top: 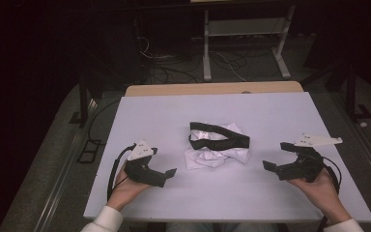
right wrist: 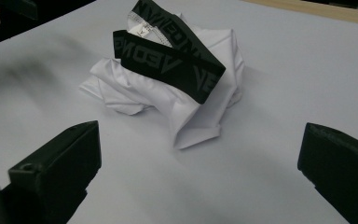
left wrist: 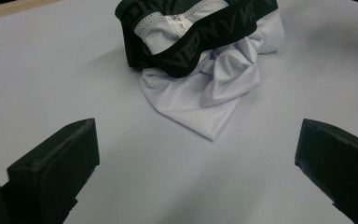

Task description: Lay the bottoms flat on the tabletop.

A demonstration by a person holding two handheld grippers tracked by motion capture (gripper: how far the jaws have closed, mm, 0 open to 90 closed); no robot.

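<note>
Near the middle of the white table, a crumpled pair of white underpants is lying in a loose heap, with its black waistband curling up and over the top of the white cloth. On the person's left, the left claw is hovering low over the table, well apart from the underpants and pointing toward them, its jaws standing wide with nothing between them; in the left gripper view the underpants are sitting ahead of the open jaws, one folded corner of cloth pointing back toward the camera. On the other side, the right claw is likewise facing the heap from well apart, jaws spread wide and holding nothing. In the right gripper view the underpants are resting ahead of the jaws, with the waistband running slantwise across the top and showing grey lettering that is too partial to read with any certainty. Both hands are gripping their tools from below the table's near edge, the left hand and the right hand each wearing a pale sleeve at the wrist.
</note>
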